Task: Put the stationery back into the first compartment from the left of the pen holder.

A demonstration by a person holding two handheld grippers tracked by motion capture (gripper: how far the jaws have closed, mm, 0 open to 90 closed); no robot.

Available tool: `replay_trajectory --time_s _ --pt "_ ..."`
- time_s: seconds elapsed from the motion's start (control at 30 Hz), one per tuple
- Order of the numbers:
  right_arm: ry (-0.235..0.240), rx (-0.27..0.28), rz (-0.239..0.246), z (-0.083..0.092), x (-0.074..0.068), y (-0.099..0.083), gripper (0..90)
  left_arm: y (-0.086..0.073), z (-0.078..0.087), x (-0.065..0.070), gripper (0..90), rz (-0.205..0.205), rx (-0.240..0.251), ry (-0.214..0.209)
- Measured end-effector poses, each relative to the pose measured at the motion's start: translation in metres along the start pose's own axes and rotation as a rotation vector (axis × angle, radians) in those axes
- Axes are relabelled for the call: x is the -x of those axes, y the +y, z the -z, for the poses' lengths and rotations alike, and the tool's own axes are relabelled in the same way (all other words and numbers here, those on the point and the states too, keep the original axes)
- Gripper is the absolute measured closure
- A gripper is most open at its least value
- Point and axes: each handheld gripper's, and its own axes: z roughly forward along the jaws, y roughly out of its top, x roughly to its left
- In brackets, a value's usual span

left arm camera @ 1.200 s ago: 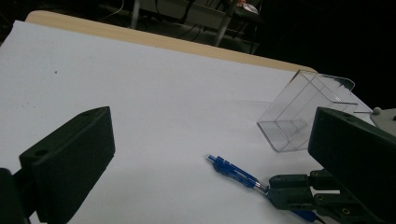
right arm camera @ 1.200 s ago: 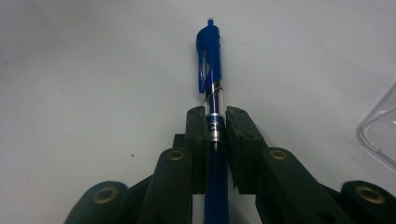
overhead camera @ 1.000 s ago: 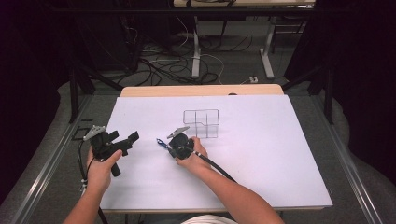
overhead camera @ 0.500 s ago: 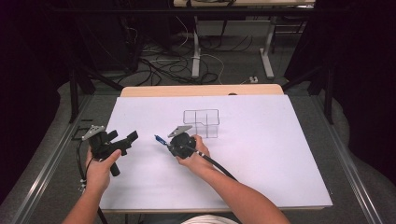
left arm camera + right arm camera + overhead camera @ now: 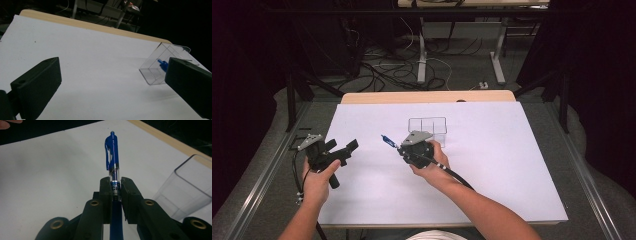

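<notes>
Blue pen (image 5: 113, 160) clamped in raised right tool (image 5: 115, 185), left tool (image 5: 110, 82) low, agape.

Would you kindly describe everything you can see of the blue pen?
The blue pen is a click-type ballpoint with a blue clip and push button at the far end, a clear plastic section with a printed label, and a blue lower barrel. It is clamped between the jaws of the right gripper, which close on its labelled middle, and it runs along them with the clip end sticking out ahead. From the high view it is lifted above the white table sheet, beside the clear compartment box.
</notes>
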Motion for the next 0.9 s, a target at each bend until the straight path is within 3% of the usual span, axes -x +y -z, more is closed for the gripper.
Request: replay_trajectory --time_s 0.13,0.17,0.2,0.5,0.57,0.6,0.67,0.9 --pt "-0.041 0.02 0.099 0.015 -0.001 0.0 79.8 0.0 0.0 0.0 0.5 -0.007 -0.008 0.002" --pt "-0.041 0.02 0.099 0.015 -0.001 0.0 79.8 0.0 0.0 0.0 0.5 -0.007 -0.008 0.002" --pt "-0.069 0.023 0.157 0.023 -0.001 0.0 79.8 0.0 0.0 0.0 0.5 -0.006 -0.007 0.001" --pt "-0.219 0.009 0.516 0.048 -0.009 -0.004 79.7 0.0 0.0 0.001 0.6 -0.001 -0.011 -0.001" --pt "-0.242 -0.003 0.58 0.053 -0.01 -0.006 79.8 0.0 0.0 0.001 0.6 -0.004 -0.009 0.001" --pt "-0.242 -0.003 0.58 0.053 -0.01 -0.006 79.8 0.0 0.0 0.001 0.6 -0.004 -0.009 0.001" --pt "-0.272 -0.028 0.696 0.06 -0.007 -0.007 79.7 0.0 0.0 0.002 0.7 -0.003 -0.012 0.0" --pt "-0.321 -0.091 0.936 0.078 -0.005 -0.008 79.8 0.0 -0.001 0.003 0.8 -0.015 -0.008 -0.002"
